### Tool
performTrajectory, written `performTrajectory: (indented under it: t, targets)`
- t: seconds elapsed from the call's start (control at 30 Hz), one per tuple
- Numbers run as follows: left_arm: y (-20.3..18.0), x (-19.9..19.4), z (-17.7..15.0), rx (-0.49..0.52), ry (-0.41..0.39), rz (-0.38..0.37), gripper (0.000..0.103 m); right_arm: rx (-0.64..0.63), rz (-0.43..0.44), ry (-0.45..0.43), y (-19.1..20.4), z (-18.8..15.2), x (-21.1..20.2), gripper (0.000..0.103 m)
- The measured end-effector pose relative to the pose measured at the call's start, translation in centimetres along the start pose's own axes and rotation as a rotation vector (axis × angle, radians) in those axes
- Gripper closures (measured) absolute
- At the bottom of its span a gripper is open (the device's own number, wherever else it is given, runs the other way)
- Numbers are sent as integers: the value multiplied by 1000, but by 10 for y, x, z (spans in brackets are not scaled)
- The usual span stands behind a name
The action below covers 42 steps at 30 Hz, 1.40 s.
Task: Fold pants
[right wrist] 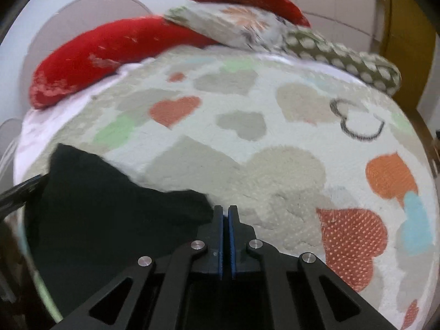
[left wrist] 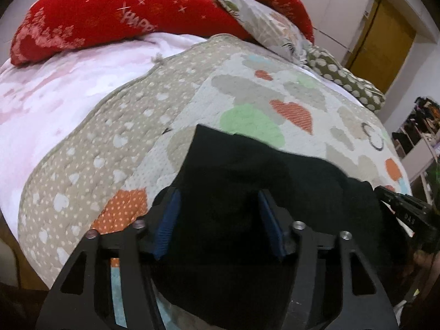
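Black, soft and matte, the pants (left wrist: 247, 187) lay bunched near the front edge of a quilted bedspread (left wrist: 170, 104), their far corner stretching up toward the middle of the bed. The left gripper (left wrist: 218, 220) stood wide open, its ribbed blue pads (left wrist: 166, 225) straddling a mound of the dark cloth without pinching it, a stance that suggested it was either lining up a grab or had just let the fabric drop. The right gripper (right wrist: 225, 236) sat just beside the right edge of the pants (right wrist: 110, 209), its blue pads (right wrist: 232, 236) almost together with only a thin slit between them; no cloth could be made out in that slit, so whether it held a seam could not be told. The quilt (right wrist: 275, 165), stitched with orange, green and grey hearts and a dotted beige border, gave a flat, padded surface suited to folding. Plush red pillows (left wrist: 110, 19) and a floral cushion (left wrist: 264, 24) were heaped at the headboard end, well clear of the work. The garment looked crumpled rather than squared, so the folding appeared far from finished.
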<state>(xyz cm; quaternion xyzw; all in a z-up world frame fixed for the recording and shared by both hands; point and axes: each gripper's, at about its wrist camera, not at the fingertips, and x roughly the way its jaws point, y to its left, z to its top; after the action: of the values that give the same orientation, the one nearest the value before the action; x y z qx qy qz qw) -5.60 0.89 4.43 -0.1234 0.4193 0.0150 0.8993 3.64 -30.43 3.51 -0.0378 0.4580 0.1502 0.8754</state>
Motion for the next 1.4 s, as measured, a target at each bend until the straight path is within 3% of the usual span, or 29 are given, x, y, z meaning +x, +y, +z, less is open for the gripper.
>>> performTrajectory:
  t: [0.1,0.2,0.27,0.33,0.4,0.43,0.57,0.7,0.83,0.87,0.9,0.93,1.0,1.1,1.2,1.3,1.4]
  targets:
    - [1,-2,-1,2,-9,6,43,57,35,14,-10,-3,12,100]
    - [2,-11,4,-10,-3,3,43,168,90,-33,-27,-7,-15,99]
    - [0,-19,5,-6,-15,2,43,203,82,-80,-39,-20,-48,96]
    - [-5,-29,5,5,-32,-11,43,206,36,-105,-48,-35,-77,84]
    - [-13,-39,4,17,-45,-38,43,230,-33,-120,-67,-61,-113,49]
    - [-17,-43,3,22,-50,-52,43,249,-75,-133,-78,-76,-132,47]
    - [-42,-56,1,76,-66,-112,43,311,-178,-140,-115,-121,-177,47]
    - [-74,-49,-4,149,-32,-166,43,397,-134,-128,-138,-147,-180,46]
    - [-94,-37,-18,211,24,-162,43,418,-95,-116,-144,-152,-151,46]
    - [-97,-34,-21,224,37,-156,43,438,-67,-113,-147,-152,-142,50]
    - [-97,-31,-23,234,47,-152,43,438,-48,-110,-147,-151,-137,67]
    - [-97,-31,-24,239,50,-148,43,422,-45,-110,-144,-147,-132,72]
    - [-93,-31,-24,235,47,-136,43,348,-106,-113,-133,-139,-133,81]
    - [-79,-37,-17,192,20,-118,43,350,-156,-152,-140,-133,-148,85]
    - [-58,-41,-9,124,-17,-92,43,426,-154,-190,-158,-134,-156,85]
    - [-34,-36,-6,65,-13,-33,43,442,-183,-145,-162,-137,-138,83]
    - [-12,-36,-6,22,-16,6,43,468,-211,-77,-164,-141,-132,65]
